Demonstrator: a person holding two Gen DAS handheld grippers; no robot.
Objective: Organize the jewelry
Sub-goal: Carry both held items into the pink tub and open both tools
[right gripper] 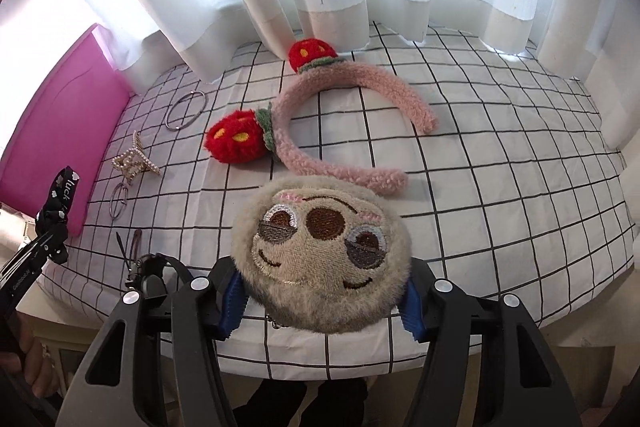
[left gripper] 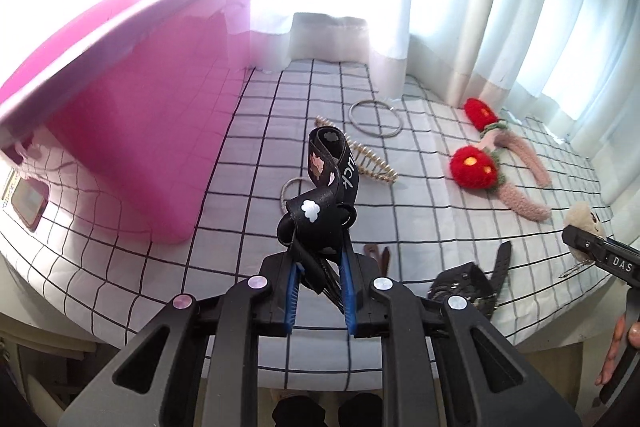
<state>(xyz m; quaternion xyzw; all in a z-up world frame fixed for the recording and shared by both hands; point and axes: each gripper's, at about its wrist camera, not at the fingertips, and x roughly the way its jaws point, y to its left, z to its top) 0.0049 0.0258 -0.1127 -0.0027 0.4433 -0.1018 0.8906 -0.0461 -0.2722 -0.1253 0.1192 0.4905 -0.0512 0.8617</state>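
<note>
My left gripper [left gripper: 320,267] is shut on a black ribbon band [left gripper: 332,183] printed with white clouds and "luck", held above the checked cloth beside the pink box [left gripper: 132,131]. My right gripper [right gripper: 320,303] is shut on a furry beige sloth-face plush [right gripper: 320,255], held over the table's front edge. The ribbon band also shows in the right wrist view [right gripper: 58,211]. The plush shows at the right edge of the left wrist view [left gripper: 586,219].
On the checked cloth [right gripper: 480,187] lie a pink headband with red strawberries [right gripper: 320,115], a silver bangle [right gripper: 187,109], a pearl claw clip [right gripper: 134,163], a small ring [right gripper: 119,201], brown hair clips [right gripper: 134,247] and a black watch [left gripper: 464,283]. White curtains hang behind.
</note>
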